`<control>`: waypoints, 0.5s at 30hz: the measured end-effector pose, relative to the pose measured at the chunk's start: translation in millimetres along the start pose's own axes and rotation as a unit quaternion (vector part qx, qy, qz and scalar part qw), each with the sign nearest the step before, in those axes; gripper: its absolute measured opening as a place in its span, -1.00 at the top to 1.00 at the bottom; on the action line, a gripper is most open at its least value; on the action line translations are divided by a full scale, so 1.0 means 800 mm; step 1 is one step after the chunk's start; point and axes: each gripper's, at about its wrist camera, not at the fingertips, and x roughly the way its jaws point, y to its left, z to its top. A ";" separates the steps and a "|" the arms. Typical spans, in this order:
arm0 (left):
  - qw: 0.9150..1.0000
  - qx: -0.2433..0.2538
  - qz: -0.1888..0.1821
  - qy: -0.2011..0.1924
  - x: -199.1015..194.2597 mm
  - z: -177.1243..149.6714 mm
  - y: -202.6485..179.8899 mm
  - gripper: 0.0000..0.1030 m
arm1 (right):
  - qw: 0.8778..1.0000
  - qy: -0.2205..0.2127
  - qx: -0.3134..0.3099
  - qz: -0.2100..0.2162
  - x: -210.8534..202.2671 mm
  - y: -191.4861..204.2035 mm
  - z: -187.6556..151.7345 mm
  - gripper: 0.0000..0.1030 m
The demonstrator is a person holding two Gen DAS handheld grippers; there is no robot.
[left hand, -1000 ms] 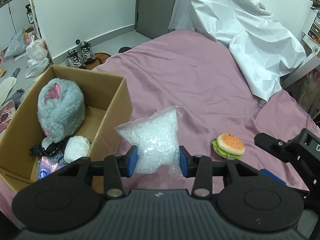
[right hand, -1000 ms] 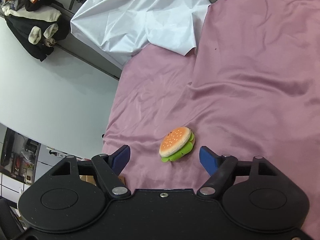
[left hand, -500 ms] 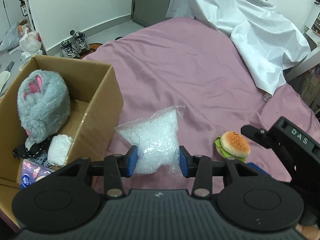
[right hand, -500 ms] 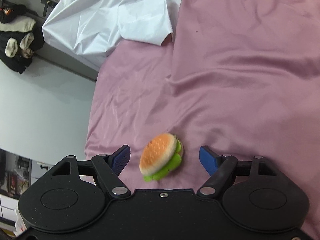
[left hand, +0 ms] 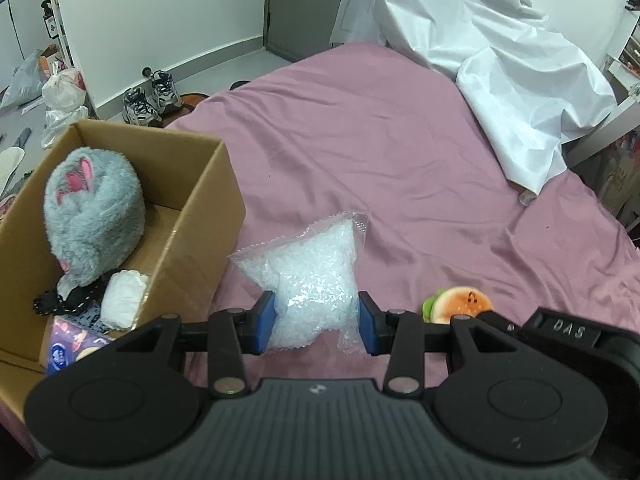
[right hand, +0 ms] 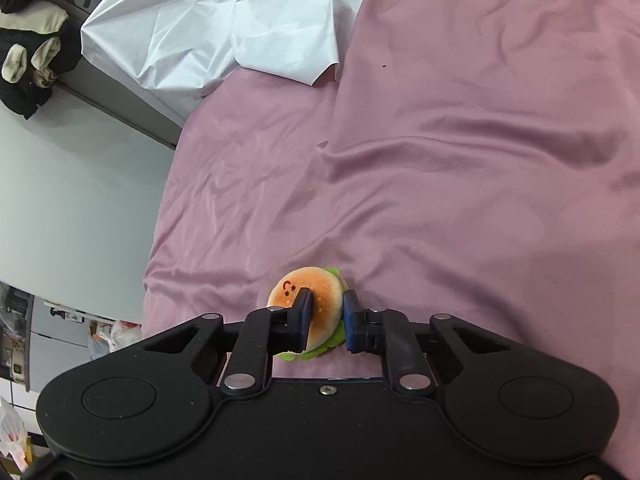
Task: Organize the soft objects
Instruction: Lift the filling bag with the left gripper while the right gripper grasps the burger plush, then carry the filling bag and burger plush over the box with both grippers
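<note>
My left gripper [left hand: 316, 322] is shut on a clear plastic bag of white pellets [left hand: 310, 276] and holds it above the pink bedsheet [left hand: 360, 152], just right of an open cardboard box [left hand: 208, 216]. The box holds a grey plush rabbit [left hand: 94, 208], a white soft roll [left hand: 122, 298] and a printed packet [left hand: 66, 350]. My right gripper [right hand: 324, 314] is shut on a small plush hamburger [right hand: 306, 294] resting on the sheet; the hamburger also shows in the left wrist view [left hand: 458, 304], with the right gripper's body beside it.
A crumpled white sheet [left hand: 492, 64] covers the far right of the bed and shows in the right wrist view [right hand: 224, 20]. Sneakers [left hand: 150, 96] and plastic bags [left hand: 60, 92] lie on the floor beyond the box. Dark clothes [right hand: 28, 48] hang at upper left.
My right gripper moved down over the hamburger and closed on it. My left gripper kept hold of the pellet bag and shifted slightly beside the box.
</note>
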 end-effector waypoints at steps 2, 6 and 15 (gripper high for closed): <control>1.000 -0.003 -0.005 -0.003 -0.010 0.001 0.001 0.19 | 1.000 -0.001 -0.006 -0.002 -0.010 0.002 -0.002 0.72; 1.000 -0.007 -0.012 -0.009 -0.031 -0.001 0.004 0.19 | 0.999 -0.012 -0.031 -0.001 -0.039 0.012 -0.008 0.73; 0.999 -0.005 -0.026 -0.033 -0.079 -0.003 0.011 0.19 | 0.994 -0.053 -0.092 0.011 -0.101 0.031 -0.021 0.73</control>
